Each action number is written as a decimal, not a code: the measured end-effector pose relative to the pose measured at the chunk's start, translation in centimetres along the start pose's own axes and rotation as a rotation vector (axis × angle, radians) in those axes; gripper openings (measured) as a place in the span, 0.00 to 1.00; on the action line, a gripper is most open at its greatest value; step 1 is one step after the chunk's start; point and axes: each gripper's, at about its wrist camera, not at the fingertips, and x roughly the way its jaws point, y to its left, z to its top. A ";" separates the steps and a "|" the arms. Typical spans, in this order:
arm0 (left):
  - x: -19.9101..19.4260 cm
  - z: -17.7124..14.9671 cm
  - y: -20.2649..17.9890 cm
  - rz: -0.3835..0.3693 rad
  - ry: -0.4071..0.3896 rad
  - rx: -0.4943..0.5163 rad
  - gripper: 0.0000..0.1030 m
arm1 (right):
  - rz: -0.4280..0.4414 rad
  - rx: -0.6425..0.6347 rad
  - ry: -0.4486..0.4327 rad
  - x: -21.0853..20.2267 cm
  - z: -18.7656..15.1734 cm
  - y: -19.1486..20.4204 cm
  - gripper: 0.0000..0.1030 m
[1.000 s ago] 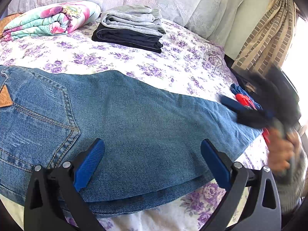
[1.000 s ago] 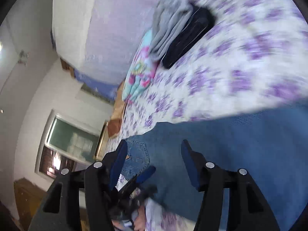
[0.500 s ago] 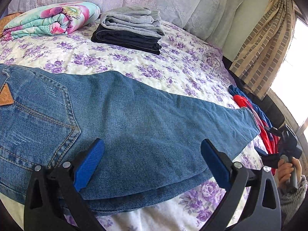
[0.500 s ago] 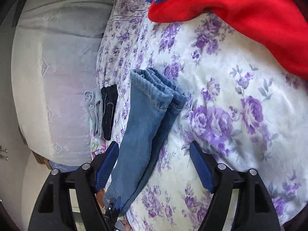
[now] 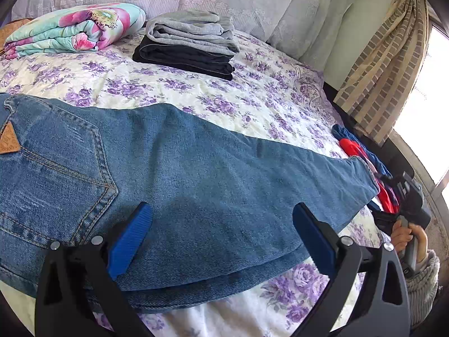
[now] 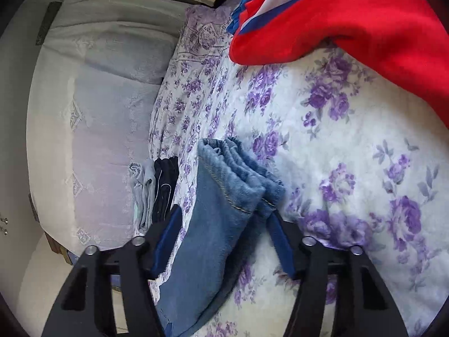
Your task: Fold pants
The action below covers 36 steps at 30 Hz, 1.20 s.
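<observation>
Jeans (image 5: 179, 185) were found laid flat across the near part of the floral bedspread (image 5: 252, 98), legs stacked, hems to the right. The left gripper (image 5: 221, 241) was held spread wide above the thigh area, nothing gripped. The right gripper (image 6: 224, 241) was set open astride the leg hems (image 6: 238, 174), contact unclear. Folded grey and dark clothes (image 5: 190, 42) were noted far off, a red garment (image 6: 350, 19) beyond the hems.

Bright daylight from window (image 5: 426, 106), glare there; sharp pics, heavy fisheye warp w/ dark corners.
</observation>
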 end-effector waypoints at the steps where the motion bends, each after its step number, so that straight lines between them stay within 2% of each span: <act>1: 0.0 0.0 0.0 0.000 0.000 0.000 0.95 | 0.012 0.007 -0.009 -0.3 -0.1 -0.8 0.25; 3: 0.0 0.0 -0.1 -0.005 -0.002 -0.002 0.95 | 0.053 0.027 -0.006 -0.2 0.1 -1.9 0.17; 4: -0.1 0.0 -0.1 -0.004 -0.003 -0.003 0.95 | 0.080 0.019 -0.005 -0.4 0.1 -2.0 0.17; 8: -0.1 -0.1 -0.1 -0.004 -0.003 -0.003 0.95 | 0.069 -0.027 -0.032 -0.7 -0.1 -1.4 0.16; 13: -0.4 -0.1 0.0 -0.012 -0.013 -0.011 0.95 | 0.037 -0.169 -0.085 -1.7 -0.7 1.5 0.14; 16: -2.2 -0.3 0.5 -0.031 -0.073 -0.046 0.95 | 0.013 -0.292 -0.105 -2.1 -1.4 4.5 0.14; 18: -4.1 -0.3 0.7 0.003 -0.119 -0.046 0.95 | -0.004 -0.396 -0.116 -2.1 -2.0 6.9 0.14; 20: -6.3 -0.2 1.3 0.101 -0.182 -0.038 0.95 | -0.021 -0.534 -0.133 -2.1 -3.4 10.0 0.13; 25: -12.1 -0.3 5.2 0.206 -0.319 -0.134 0.95 | -0.032 -0.888 -0.148 -0.5 -9.2 17.2 0.13; 30: -16.6 -1.6 10.4 0.284 -0.407 -0.282 0.95 | -0.010 -1.200 -0.097 3.1 -17.3 22.2 0.13; 32: -17.5 -2.3 12.3 0.298 -0.418 -0.339 0.95 | -0.008 -1.322 -0.059 4.5 -21.0 23.3 0.13; 36: -18.4 -3.5 15.0 0.320 -0.431 -0.414 0.95 | -0.037 -1.548 0.084 7.7 -28.6 23.1 0.13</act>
